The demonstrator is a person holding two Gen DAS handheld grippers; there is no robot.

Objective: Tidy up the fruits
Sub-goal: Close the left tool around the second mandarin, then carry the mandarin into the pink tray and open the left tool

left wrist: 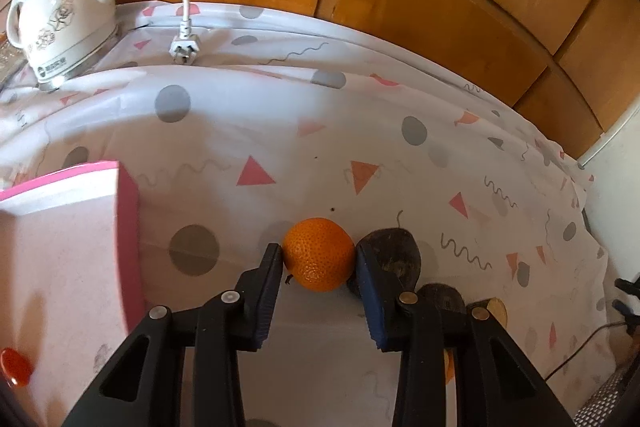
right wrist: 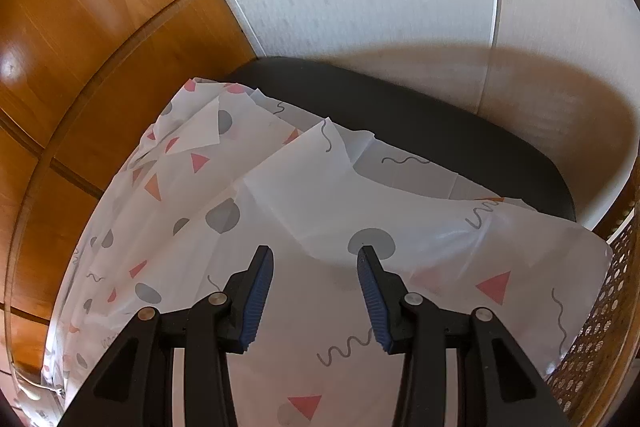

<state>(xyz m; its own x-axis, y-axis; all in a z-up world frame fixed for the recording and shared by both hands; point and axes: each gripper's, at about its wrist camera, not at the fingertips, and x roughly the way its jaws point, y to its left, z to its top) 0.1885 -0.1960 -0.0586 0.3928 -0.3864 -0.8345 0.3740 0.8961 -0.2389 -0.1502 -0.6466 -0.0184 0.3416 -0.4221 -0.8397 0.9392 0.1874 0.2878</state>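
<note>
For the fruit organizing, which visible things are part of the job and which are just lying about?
Part of the job:
orange, between the left gripper fingers
dark brown fruits beside it
pink box
small red fruit in the box

Lying about:
white kettle
loose plug
patterned tablecloth
right gripper, open, holding nothing

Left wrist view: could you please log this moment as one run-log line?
left gripper: shut on orange | right gripper: open, over tablecloth | pink box: left of orange

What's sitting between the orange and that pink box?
Only patterned tablecloth, with one grey dot printed on it, separates the orange from the pink box; the left wrist view shows this.
</note>
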